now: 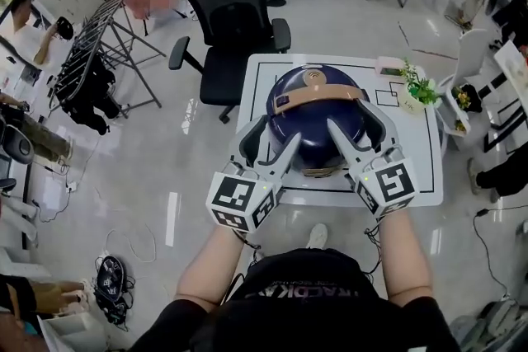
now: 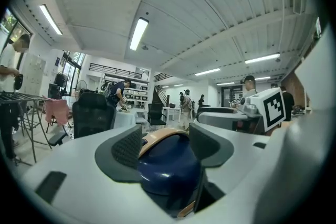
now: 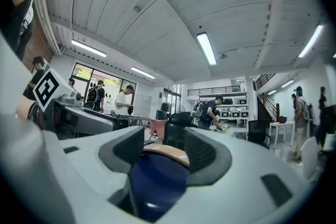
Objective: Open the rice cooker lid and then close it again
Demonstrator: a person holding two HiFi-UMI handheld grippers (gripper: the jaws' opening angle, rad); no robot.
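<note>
A dark blue rice cooker (image 1: pixel 318 115) with a tan handle (image 1: pixel 320 95) stands on the white table (image 1: pixel 412 169), lid down. My left gripper (image 1: pixel 279 132) is open at the cooker's front left, its fingers lying against the dome. My right gripper (image 1: pixel 353 118) is open at the front right, one finger over the lid and one beside it. In the left gripper view the blue cooker (image 2: pixel 168 162) fills the gap of the left gripper (image 2: pixel 165 145). The right gripper view shows the cooker (image 3: pixel 157 181) between the spread jaws of the right gripper (image 3: pixel 163 152).
A black office chair (image 1: pixel 235 12) stands just beyond the table. A small potted plant (image 1: pixel 419 88) and a pink item (image 1: pixel 389 64) sit at the table's far right. A drying rack (image 1: pixel 99 45) is at the left. Cables (image 1: pixel 111 280) lie on the floor.
</note>
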